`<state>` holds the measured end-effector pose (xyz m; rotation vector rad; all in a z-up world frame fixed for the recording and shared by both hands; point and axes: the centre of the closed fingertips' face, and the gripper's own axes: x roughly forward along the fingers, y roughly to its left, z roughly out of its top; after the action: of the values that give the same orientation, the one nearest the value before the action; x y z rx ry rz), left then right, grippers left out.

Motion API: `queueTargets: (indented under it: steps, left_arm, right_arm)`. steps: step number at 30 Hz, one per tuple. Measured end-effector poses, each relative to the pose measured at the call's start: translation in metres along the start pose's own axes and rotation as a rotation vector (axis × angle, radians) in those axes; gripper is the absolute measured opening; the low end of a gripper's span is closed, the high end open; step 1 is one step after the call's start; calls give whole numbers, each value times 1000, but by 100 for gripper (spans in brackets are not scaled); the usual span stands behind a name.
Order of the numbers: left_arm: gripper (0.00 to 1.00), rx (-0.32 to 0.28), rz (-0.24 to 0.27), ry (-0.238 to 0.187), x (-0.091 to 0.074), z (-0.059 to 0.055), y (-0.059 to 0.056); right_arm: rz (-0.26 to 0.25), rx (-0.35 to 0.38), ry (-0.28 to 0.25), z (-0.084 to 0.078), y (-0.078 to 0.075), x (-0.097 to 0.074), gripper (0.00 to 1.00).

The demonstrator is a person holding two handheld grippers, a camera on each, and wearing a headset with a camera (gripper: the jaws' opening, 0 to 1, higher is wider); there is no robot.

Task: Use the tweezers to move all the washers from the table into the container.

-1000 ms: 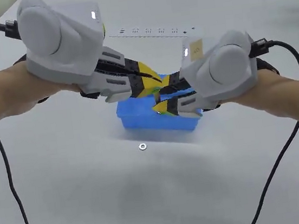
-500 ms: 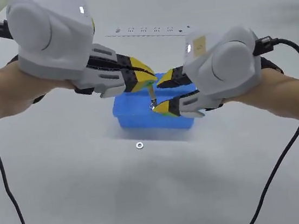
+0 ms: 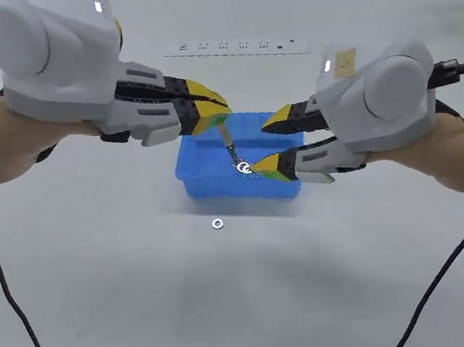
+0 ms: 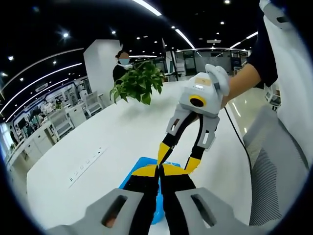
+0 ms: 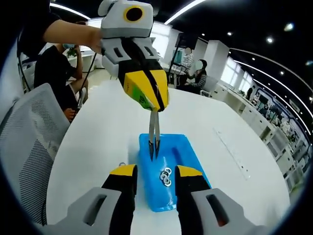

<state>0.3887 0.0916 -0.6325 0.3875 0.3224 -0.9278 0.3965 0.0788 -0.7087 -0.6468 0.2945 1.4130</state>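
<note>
Since the earlier frames both grippers have drawn apart above the blue rectangular plastic container (image 3: 203, 181), exposing the slim metal tweezers (image 3: 227, 143) between them.

Left gripper (image 3: 218, 112): hand-held at the left of the container and pitched down toward it. Its jaws are clamped on the upper end of the tweezers, which hang nearly upright with their tips inside the container.

Right gripper (image 3: 272, 143): hand-held at the right of the container, roughly level. Its jaws are spread with nothing between them.

Count: two grippers, one pair of tweezers, one container.

Small silver metal washers (image 5: 165, 177): a cluster of about three lies on the container floor, just beside the tweezer tips. Overlap makes the exact number uncertain.

One lone silver washer (image 3: 217, 223) lies on the white table (image 3: 146, 302), just in front of the container.

In the left gripper view, that gripper's own jaws cover most of the container. Whether the tweezer tips grip a washer cannot be told.
</note>
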Motion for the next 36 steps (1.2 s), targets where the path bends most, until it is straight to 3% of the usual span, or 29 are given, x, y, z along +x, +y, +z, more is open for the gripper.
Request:
queueTargets:
  steps: [6, 17, 25, 36]
  left_arm:
    - [4, 6, 1, 12, -9, -4, -9]
    - [5, -21, 32, -10, -33, -4, -25]
    - [5, -49, 22, -7, -31, -21, -39]
    - [5, -46, -9, 0, -22, -50, -45]
  right_arm:
    - [14, 4, 0, -2, 8, -6, 34]
    - [20, 26, -28, 2, 18, -13, 39]
    - [52, 32, -19, -4, 33, -11, 43]
    - [88, 55, -36, -7, 48, -15, 49]
